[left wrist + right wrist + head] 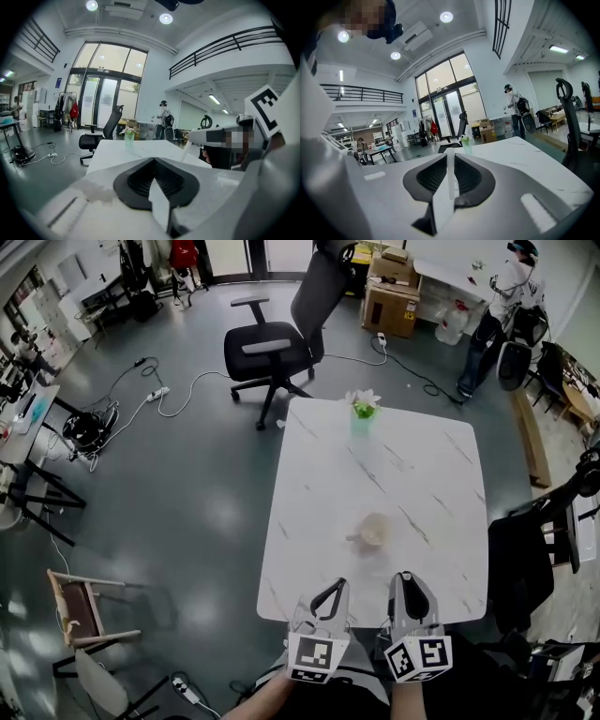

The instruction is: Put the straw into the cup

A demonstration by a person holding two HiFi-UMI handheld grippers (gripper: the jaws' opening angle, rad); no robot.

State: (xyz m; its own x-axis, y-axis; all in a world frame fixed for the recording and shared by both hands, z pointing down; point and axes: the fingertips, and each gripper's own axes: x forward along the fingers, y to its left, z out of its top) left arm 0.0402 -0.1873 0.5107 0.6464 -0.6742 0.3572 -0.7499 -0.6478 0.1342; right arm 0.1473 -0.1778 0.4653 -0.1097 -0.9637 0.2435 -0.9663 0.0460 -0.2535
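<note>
Right gripper view shows the right gripper [450, 159] clamped on the straw [450, 180], while the left gripper [153, 161] has its jaws together on nothing; the thin straw could pivot and miss or tip the cup [373, 531] toward the table's [422, 474] near edge.

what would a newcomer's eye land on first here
A white marble table fills the middle, with a pale cup near its centre and a green cup with a plant at its far edge. At the near edge the left tool is shut and empty, while the right tool pinches a thin white straw. A black office chair stands beyond the table.
</note>
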